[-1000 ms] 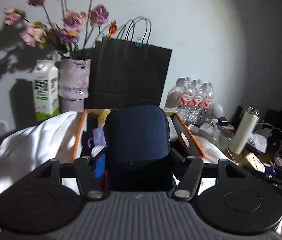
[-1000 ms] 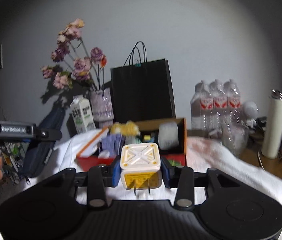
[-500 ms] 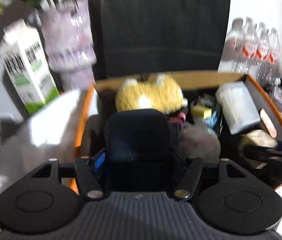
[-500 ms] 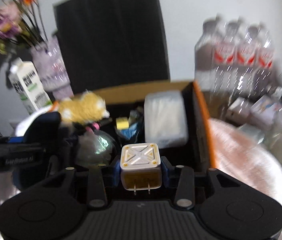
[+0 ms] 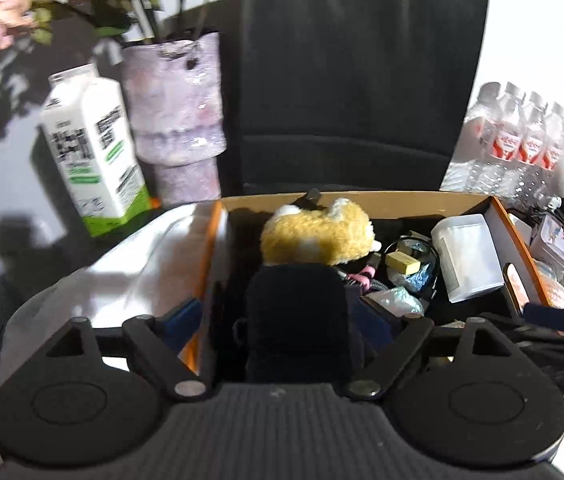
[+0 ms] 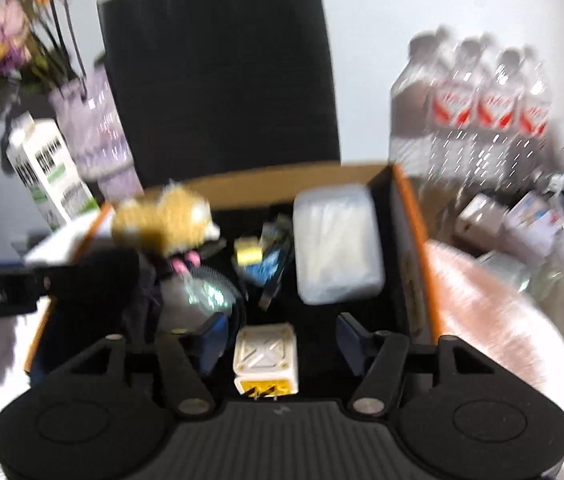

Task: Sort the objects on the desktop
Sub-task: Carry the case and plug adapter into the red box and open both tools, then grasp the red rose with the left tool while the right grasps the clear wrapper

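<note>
An orange-edged cardboard box (image 5: 361, 199) holds a yellow plush toy (image 5: 317, 236), a translucent plastic container (image 5: 467, 258) and several small items. My left gripper (image 5: 282, 316) is open over the box's left part, its fingers spread apart from a dark navy pouch (image 5: 297, 320) that sits between them. My right gripper (image 6: 278, 332) is open over the box's (image 6: 409, 216) front right part. A white plug adapter (image 6: 264, 358) with a yellow face lies between its spread fingers, free of both pads. The pouch also shows at the left in the right wrist view (image 6: 94, 280).
A black paper bag (image 5: 361, 80) stands behind the box. A milk carton (image 5: 92, 152) and a vase of flowers (image 5: 174, 112) stand at the back left. A pack of water bottles (image 5: 517, 140) and small clutter sit at the right. A white cloth (image 5: 122, 276) covers the table.
Both grippers moved forward over the box, then opened. The pouch and the plug adapter, held shut half a second ago, now sit loose between spread fingers.
</note>
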`<state>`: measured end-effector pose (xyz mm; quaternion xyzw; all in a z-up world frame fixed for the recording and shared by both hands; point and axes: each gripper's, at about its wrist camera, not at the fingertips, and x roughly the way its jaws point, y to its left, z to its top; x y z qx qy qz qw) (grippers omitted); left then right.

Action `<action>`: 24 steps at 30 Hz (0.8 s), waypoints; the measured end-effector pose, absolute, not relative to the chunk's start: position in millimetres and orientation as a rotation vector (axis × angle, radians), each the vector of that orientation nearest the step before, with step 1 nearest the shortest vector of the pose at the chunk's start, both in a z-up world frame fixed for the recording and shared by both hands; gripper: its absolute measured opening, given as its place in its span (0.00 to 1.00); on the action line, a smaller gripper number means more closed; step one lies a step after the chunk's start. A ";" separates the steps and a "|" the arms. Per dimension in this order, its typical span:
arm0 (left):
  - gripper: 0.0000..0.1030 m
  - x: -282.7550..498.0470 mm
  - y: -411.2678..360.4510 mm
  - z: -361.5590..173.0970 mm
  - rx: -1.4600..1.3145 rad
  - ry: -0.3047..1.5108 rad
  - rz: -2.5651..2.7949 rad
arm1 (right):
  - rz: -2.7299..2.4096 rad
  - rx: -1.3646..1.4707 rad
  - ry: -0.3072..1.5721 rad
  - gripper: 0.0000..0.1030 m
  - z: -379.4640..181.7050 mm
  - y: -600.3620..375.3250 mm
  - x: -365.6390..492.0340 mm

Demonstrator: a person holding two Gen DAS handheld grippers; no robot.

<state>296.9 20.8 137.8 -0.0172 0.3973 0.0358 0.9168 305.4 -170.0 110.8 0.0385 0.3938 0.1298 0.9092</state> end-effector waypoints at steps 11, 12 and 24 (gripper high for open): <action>0.91 125.6 16.3 141.3 0.038 0.621 0.087 | 0.361 -0.005 0.658 0.85 131.5 -203.8 181.3; 0.91 106.6 15.2 137.8 0.041 0.621 0.071 | 0.375 -0.001 0.647 0.85 126.4 -208.3 164.3; 0.95 -98.8 -14.1 79.6 -0.040 0.509 0.078 | 0.334 0.000 0.515 0.90 61.5 -231.4 -46.1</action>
